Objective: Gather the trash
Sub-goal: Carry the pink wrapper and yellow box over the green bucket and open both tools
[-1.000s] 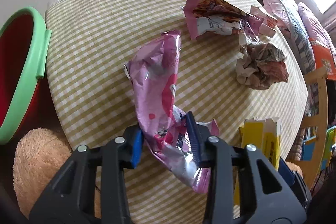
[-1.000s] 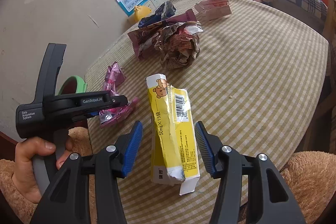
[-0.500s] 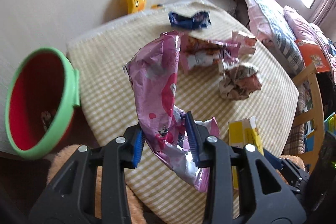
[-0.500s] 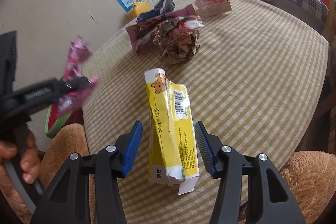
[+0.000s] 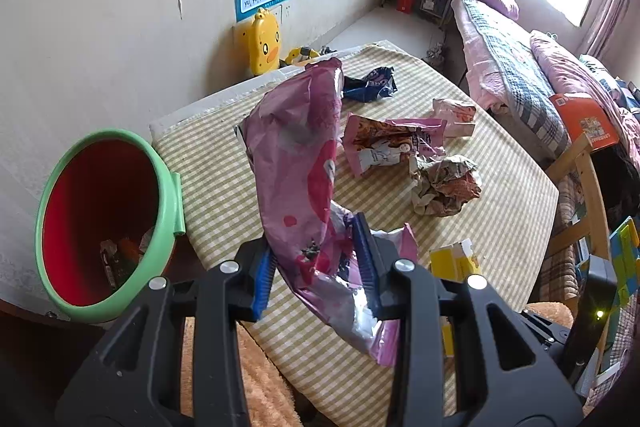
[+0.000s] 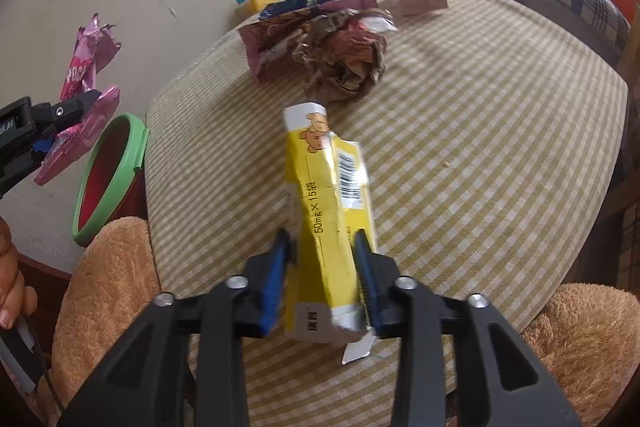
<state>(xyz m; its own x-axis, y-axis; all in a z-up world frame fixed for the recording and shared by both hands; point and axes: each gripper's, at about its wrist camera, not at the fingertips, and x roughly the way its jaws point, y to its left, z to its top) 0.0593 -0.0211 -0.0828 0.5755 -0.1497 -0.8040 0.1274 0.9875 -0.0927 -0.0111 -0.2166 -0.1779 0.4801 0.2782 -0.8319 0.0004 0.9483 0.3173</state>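
- Trash: pink wrapper (image 5: 298, 163) hangs off the counter (image 5: 512, 211), clamped in left claw (image 5: 316, 267), near the red bin (image 5: 100, 211) with its green rim.
- Left claw is tilted downward; a hand (image 6: 12, 287) grips its handle.
- Right claw (image 6: 320, 259), angled down, is closing around yellow box (image 6: 326, 203) lying on the counter.
- Wrapper reads "POCK"; box reads "50mg × 15".
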